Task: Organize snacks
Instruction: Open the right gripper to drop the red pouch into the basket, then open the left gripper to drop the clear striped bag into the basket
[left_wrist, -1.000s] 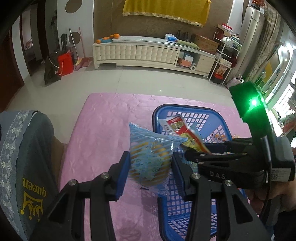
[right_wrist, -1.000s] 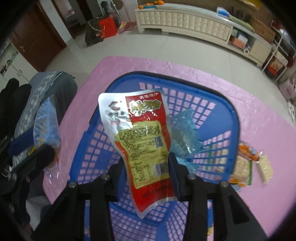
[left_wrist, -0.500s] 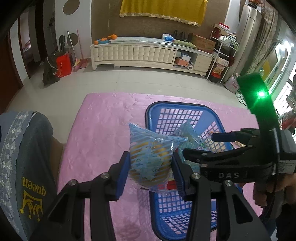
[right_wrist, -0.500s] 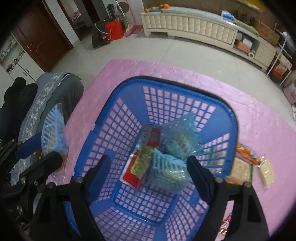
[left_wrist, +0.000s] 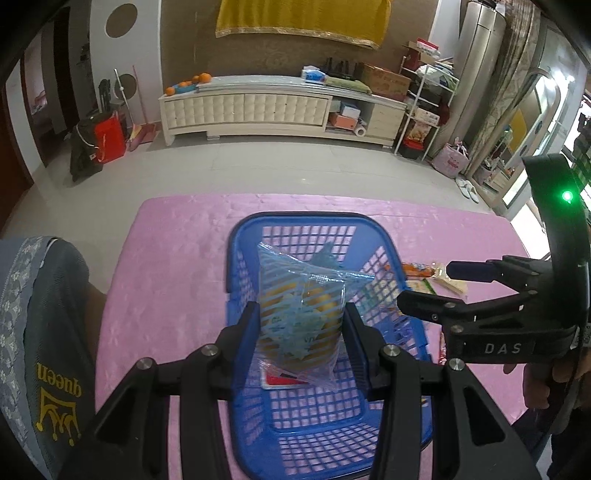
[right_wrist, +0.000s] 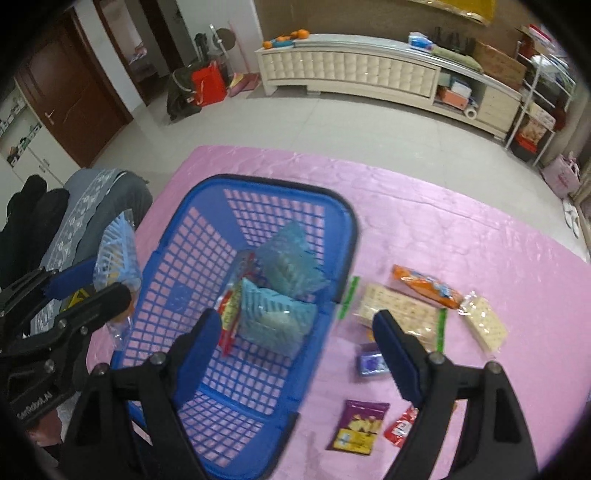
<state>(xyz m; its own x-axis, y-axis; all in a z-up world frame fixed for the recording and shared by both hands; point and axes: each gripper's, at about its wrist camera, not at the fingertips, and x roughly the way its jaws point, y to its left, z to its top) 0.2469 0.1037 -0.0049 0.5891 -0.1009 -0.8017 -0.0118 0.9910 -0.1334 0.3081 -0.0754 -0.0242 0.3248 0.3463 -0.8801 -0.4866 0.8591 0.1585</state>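
Observation:
My left gripper (left_wrist: 301, 332) is shut on a clear blue-striped snack bag (left_wrist: 303, 306) and holds it above the blue plastic basket (left_wrist: 236, 280). The same bag (right_wrist: 116, 254) shows at the left of the right wrist view. My right gripper (right_wrist: 297, 345) is open and empty, over the basket's right rim (right_wrist: 347, 236). In the basket lie a red snack packet (right_wrist: 231, 306) and two blue-striped bags (right_wrist: 275, 317). On the pink cloth to the right lie cracker packs (right_wrist: 400, 310), an orange packet (right_wrist: 428, 286), a purple packet (right_wrist: 360, 426) and a small red packet (right_wrist: 400, 426).
The pink cloth (left_wrist: 173, 236) covers the table. A chair back with a grey garment (left_wrist: 40, 325) stands at the table's left. Beyond the far edge is tiled floor and a long white cabinet (left_wrist: 266, 107).
My right gripper opened and dropped the red packet into the basket, then moved right toward the loose snacks. My left gripper carried its bag rightward over the basket.

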